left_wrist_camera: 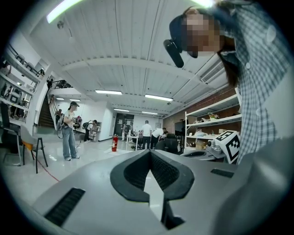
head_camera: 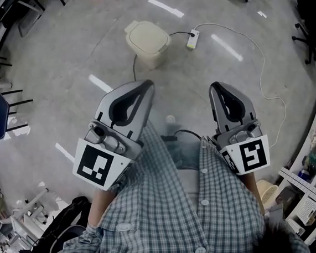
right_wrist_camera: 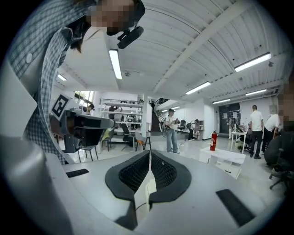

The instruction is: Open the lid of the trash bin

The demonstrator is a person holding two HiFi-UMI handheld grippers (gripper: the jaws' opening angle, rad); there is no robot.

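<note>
A small beige trash bin [head_camera: 148,42] stands on the grey floor ahead of me, its lid down. My left gripper [head_camera: 146,86] is held at chest height, well short of the bin, its jaws shut with nothing between them. My right gripper [head_camera: 217,86] is level with it on the right, also shut and empty. Both gripper views look out across the room and show no bin. The left gripper [left_wrist_camera: 149,152] and right gripper [right_wrist_camera: 149,153] tips meet in their own views.
A white power strip [head_camera: 193,38] and a long cable [head_camera: 266,93] lie on the floor right of the bin. Shelving [head_camera: 314,191] runs along the right, chairs [head_camera: 1,113] on the left. People [left_wrist_camera: 69,131] stand far across the room.
</note>
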